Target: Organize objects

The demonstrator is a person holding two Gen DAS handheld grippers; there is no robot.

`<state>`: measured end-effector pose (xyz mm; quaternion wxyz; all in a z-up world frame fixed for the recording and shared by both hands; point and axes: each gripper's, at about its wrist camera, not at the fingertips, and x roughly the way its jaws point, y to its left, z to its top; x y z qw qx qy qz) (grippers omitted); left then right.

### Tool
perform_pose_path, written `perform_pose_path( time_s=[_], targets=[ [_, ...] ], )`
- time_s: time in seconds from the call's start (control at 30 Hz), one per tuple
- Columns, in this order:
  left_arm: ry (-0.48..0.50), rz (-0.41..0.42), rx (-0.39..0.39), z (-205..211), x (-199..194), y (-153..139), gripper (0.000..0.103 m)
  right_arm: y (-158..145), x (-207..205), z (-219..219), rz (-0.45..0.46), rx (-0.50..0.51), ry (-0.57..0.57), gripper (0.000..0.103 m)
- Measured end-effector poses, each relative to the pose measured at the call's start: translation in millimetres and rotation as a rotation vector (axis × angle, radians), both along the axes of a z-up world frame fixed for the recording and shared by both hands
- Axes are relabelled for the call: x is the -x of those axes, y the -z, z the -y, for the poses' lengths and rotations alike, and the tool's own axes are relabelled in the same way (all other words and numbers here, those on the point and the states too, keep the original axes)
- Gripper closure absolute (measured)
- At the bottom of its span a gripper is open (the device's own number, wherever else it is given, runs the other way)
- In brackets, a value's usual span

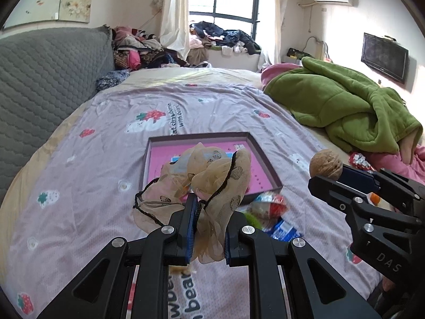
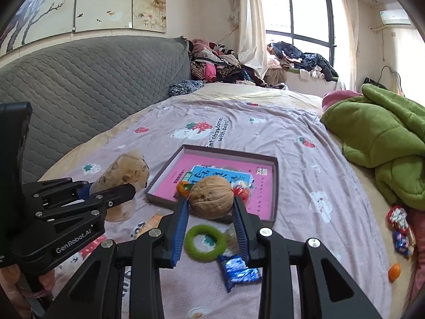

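Note:
My left gripper (image 1: 209,207) is shut on a beige mesh scrunchie (image 1: 212,175) with dark trim, held above the near edge of a shallow pink-lined box (image 1: 261,156). It also shows at the left of the right wrist view (image 2: 124,180). My right gripper (image 2: 211,202) is shut on a walnut (image 2: 211,196), held above the box's (image 2: 273,186) near edge. The walnut also shows in the left wrist view (image 1: 325,163). Inside the box lie a blue card (image 2: 225,174) and small red and orange items (image 2: 240,190).
On the bedspread near me lie a green ring (image 2: 203,242), a blue wrapper (image 2: 239,268), an orange piece (image 2: 394,271) and wrapped candies (image 2: 398,218). A green blanket (image 2: 377,138) lies at right. A grey headboard (image 2: 79,85) stands at left. Clothes pile by the window.

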<state>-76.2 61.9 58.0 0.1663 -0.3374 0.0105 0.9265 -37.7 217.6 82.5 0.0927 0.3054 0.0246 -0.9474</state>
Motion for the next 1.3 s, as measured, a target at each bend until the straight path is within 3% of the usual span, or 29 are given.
perform_pose_path(
  time_s=[0.7,0.97,1.3],
  targets=[
    [0.003,0.003,0.004,-41,108,-16,0.086,-8,99,-30,-0.002,-0.053,0.001,0.069],
    [-0.011,0.037,0.023,-52,152,3,0.086,3,138,-34,0.023,-0.074,0.005,0.069],
    [0.011,0.139,0.087,-59,204,50,0.086,46,196,-29,0.112,-0.101,0.017,0.069]
  ],
)
